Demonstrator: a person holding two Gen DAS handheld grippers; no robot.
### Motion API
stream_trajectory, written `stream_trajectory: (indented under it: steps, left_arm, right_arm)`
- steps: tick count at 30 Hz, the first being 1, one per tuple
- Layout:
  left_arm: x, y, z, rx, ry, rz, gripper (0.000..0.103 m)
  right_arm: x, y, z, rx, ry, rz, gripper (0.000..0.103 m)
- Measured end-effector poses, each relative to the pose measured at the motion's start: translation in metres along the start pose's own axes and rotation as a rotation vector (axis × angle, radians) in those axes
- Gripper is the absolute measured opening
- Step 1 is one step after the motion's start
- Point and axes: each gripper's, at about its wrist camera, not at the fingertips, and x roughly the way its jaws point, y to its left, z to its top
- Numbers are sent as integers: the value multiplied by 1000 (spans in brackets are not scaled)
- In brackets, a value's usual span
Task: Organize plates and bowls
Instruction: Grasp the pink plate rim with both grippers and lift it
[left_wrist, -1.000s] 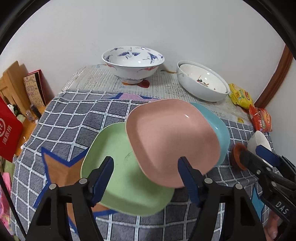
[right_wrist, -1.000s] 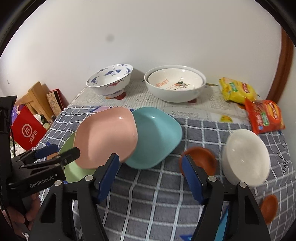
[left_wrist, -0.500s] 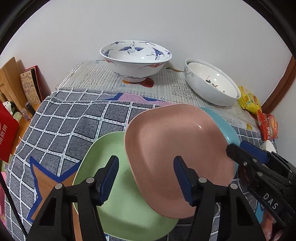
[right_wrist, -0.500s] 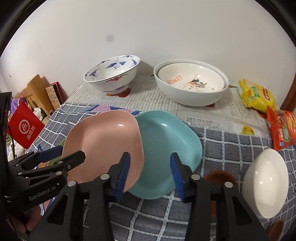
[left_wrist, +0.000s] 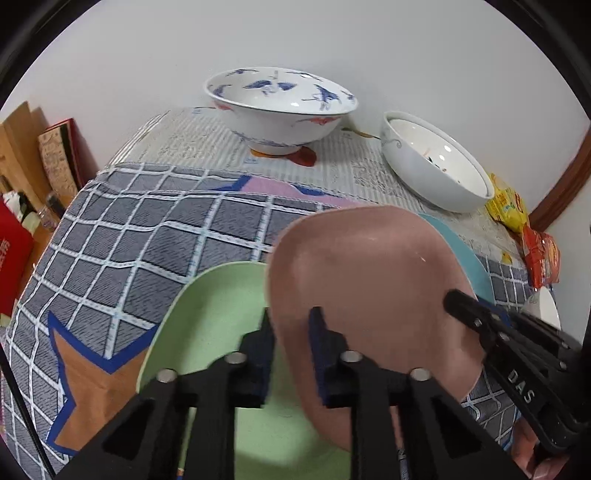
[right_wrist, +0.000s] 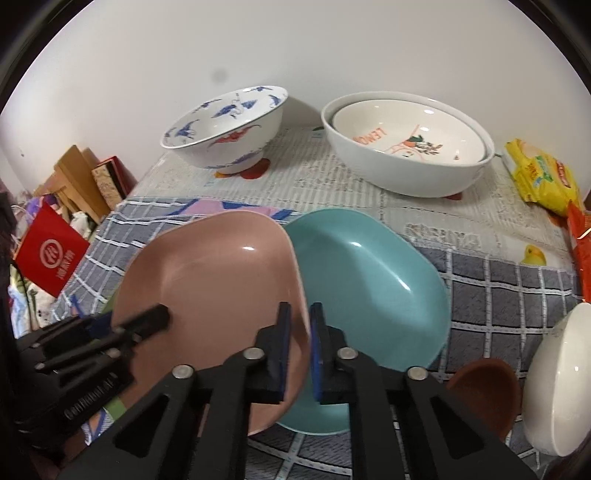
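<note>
Left gripper (left_wrist: 290, 349) and right gripper (right_wrist: 298, 347), jaws closed on opposite rims of pink plate (right_wrist: 221, 291); overlapping green plate (left_wrist: 221, 321) and teal plate (right_wrist: 369, 280).

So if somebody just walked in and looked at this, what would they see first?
Probably the pink plate in the middle of the checked cloth, pinched on both edges by the left gripper and the right gripper. It lies over a green plate on the left and a teal plate on the right. Behind, near the wall, stands a big bowl painted with blue birds.
</note>
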Motion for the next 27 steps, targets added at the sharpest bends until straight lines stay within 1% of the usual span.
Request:
stream_trajectory:
  steps: [2, 8, 15, 21, 27]
  left_arm:
    - [-3, 1, 0, 1, 5, -11, 11]
    - [-24, -1, -7, 11, -18, -14, 11]
    - [-51, 4, -19, 22, -38, 2, 11]
    - [-71, 19, -31, 12, -48, 15, 11]
    - [-79, 39, -45, 6, -38, 46, 11]
  right_arm:
    - [-5, -1, -3, 8, -3, 6, 5]
    - [-28, 3, -12, 21, -23, 11, 4]
    - [-56, 17, -28, 26, -36, 24, 4]
    - [-71, 34, -40, 22, -40, 37, 4]
    - [-72, 55, -54, 6, -16, 52, 4]
